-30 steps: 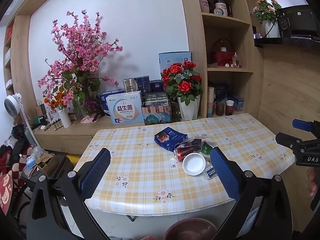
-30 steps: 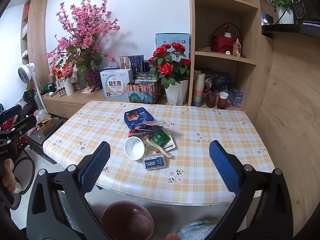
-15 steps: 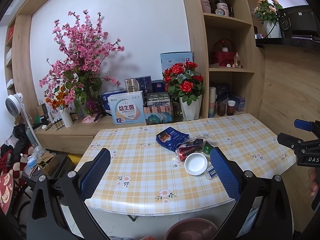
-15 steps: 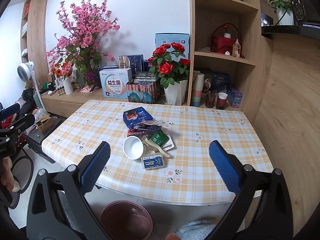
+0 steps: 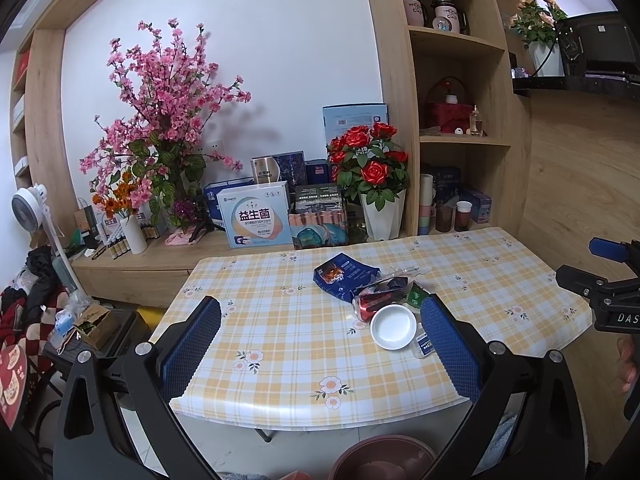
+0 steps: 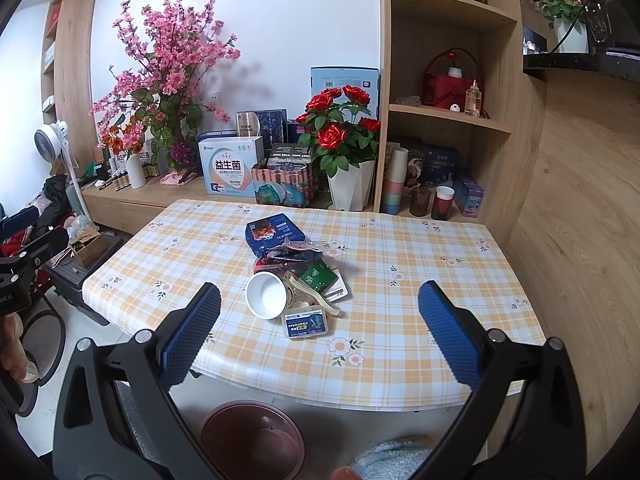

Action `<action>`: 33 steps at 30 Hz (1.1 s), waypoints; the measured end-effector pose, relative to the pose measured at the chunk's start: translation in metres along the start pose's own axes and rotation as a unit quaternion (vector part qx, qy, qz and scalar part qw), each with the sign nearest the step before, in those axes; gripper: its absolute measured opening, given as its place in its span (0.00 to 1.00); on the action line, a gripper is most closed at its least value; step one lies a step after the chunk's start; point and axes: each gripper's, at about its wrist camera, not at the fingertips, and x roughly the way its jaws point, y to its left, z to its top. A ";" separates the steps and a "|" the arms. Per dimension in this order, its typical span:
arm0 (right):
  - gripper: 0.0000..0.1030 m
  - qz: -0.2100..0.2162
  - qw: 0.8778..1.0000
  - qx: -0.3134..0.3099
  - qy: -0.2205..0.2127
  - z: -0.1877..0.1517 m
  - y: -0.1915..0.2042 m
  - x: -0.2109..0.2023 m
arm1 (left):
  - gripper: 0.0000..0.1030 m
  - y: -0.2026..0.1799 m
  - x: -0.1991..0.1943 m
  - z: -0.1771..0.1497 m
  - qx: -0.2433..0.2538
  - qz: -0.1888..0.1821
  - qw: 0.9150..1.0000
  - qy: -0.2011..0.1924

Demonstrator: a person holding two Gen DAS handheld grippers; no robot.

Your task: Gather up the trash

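A heap of trash lies mid-table: a tipped white paper cup [image 6: 266, 294] [image 5: 393, 326], a blue snack packet [image 6: 274, 232] [image 5: 344, 276], dark red wrappers [image 6: 286, 260] [image 5: 374, 300], a green sachet [image 6: 319, 276] [image 5: 415, 294] and a small clear box with a blue label [image 6: 307, 322] [image 5: 424, 346]. Both grippers hang short of the table's near edge with nothing between their blue pads. My right gripper [image 6: 319, 344] is open, facing the heap. My left gripper [image 5: 320, 350] is open, with the heap by its right finger. A brown bin [image 6: 252, 438] [image 5: 382, 458] stands on the floor under the table edge.
The plaid-covered table [image 6: 420, 280] backs onto a wooden sideboard with boxes, a rose pot [image 6: 352, 188] and pink blossoms [image 6: 168, 68]. Shelves with cups stand at the right. A fan [image 5: 28, 208], clothes and a box clutter the floor at left.
Both views have crept slightly closer to the table and drifted a little sideways. Nothing on the table has moved, and both grippers have stayed open.
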 end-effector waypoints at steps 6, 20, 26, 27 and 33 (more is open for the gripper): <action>0.95 -0.001 1.000 0.000 0.000 0.000 0.001 -0.001 | 0.95 0.000 0.000 0.000 0.001 0.000 1.000 0.000; 0.95 -0.002 1.000 -0.001 0.000 0.001 0.002 -0.002 | 0.95 -0.002 0.001 0.000 0.000 0.000 1.000 0.000; 0.95 -0.002 1.000 -0.001 -0.001 0.004 0.004 -0.006 | 0.95 -0.002 0.001 0.000 0.000 0.001 1.000 0.001; 0.95 -0.003 1.000 -0.001 -0.001 0.004 0.004 -0.006 | 0.95 -0.001 0.001 0.000 0.000 0.001 1.000 0.000; 0.95 -0.001 1.000 -0.001 0.000 0.000 0.003 -0.001 | 0.95 0.004 -0.004 0.000 0.000 -0.003 1.000 -0.007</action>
